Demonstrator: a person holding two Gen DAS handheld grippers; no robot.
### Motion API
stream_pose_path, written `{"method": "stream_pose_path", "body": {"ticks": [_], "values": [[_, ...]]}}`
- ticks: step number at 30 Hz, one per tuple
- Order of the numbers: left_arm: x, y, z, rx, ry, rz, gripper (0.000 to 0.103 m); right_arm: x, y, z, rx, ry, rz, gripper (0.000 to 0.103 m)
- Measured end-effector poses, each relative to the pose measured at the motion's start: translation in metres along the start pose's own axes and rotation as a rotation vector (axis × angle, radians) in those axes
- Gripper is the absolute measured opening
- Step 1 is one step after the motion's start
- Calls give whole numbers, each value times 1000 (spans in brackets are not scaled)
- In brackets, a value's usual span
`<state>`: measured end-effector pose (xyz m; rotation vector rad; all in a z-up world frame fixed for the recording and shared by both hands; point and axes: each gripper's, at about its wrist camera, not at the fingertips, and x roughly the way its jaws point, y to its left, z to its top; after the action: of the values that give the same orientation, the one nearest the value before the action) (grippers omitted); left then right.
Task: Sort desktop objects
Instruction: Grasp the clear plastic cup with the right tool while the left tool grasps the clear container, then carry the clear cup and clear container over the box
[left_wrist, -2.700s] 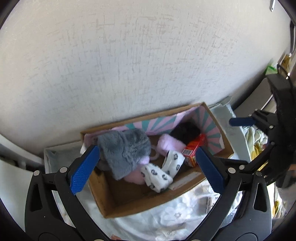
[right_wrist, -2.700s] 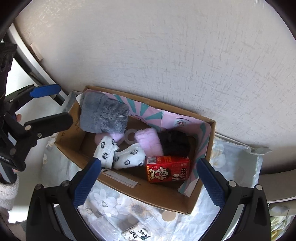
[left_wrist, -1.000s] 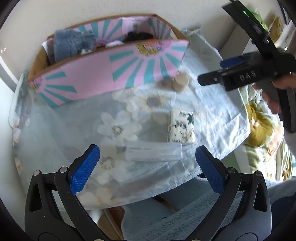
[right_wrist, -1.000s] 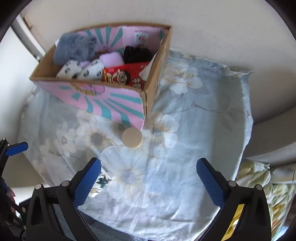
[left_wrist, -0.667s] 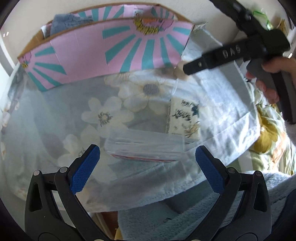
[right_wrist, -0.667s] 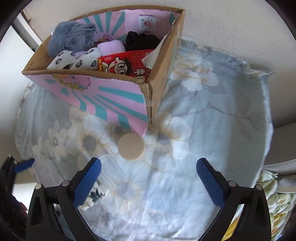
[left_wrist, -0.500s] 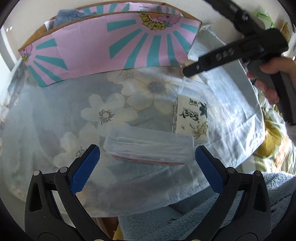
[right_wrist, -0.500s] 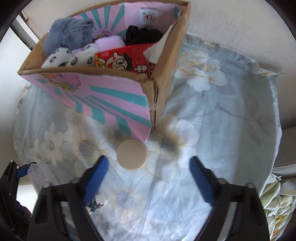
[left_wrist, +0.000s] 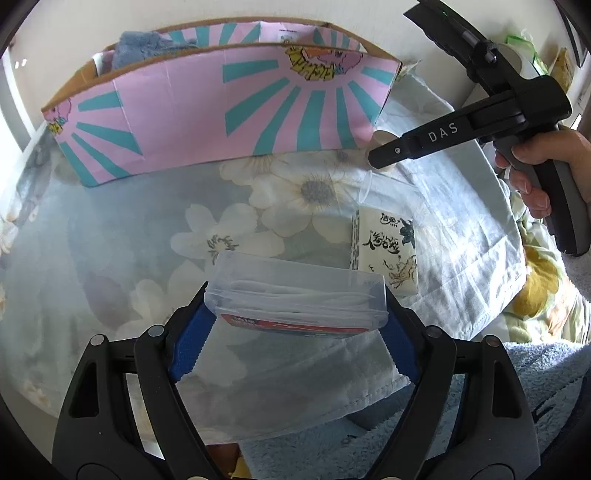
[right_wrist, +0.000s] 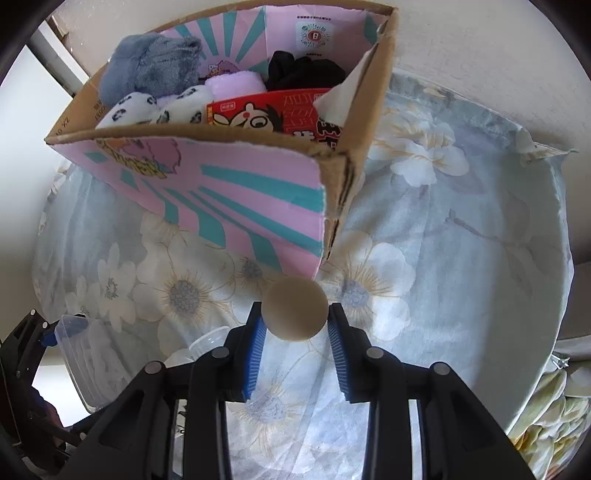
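The box is the landmark: open-topped corrugated cardboard, its outer walls printed pink with teal rays, standing on a pale blue floral cloth.

Left gripper: black frame, ribbed blue pads. Its jaws are closing, and the pads press on the two ends of a clear plastic case. The case is flat and rectangular with rounded corners, holds stacked white sheets, and carries a red label on its near face. It lies in front of the box, near the cloth's front edge.

Right gripper: same build. Its jaws are closing, and the pads sit against both sides of a beige cap. The cap is round, smooth and matt. It sits just in front of the box's near right corner.

Left wrist view only: a tissue pack, soft white wrapper with black ink print, lies between the case and the box, toward the box's right end. A hand grips the right gripper's grey handle. The box interior is mostly hidden here.

Right wrist view only: the box contents show. A fluffy grey cloth at its left, white spotted socks, a lilac plush roll, a black fabric bundle, and a red carton with a cartoon face against the front wall.
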<state>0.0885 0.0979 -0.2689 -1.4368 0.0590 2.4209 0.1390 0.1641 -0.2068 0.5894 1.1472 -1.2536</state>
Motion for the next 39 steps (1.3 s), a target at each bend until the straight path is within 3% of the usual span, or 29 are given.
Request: {"method": "stream_pose_path", "body": {"ticks": [9,17,20,26,33,39], "values": [[-25,11,20,28,-8,-9,81,-24,1,-4,30,-15,-4,31],[-56,24,64,94,-32,13,81,-59,-7,0,82,-52,-14,31],[-70,27,86,140,-61,18,81,-68,-24,22,116,-75,-24,31],[-81,38,139,187,-91,31,81,-95,-34,33,173,-129,-60,31],[-83,52,195,224,-125,45,81,-115,-15,70,126,-185,-86,31],[-64,67,238,205,-90,47,81,-119,4,105,71,-190,-73,31]]}}
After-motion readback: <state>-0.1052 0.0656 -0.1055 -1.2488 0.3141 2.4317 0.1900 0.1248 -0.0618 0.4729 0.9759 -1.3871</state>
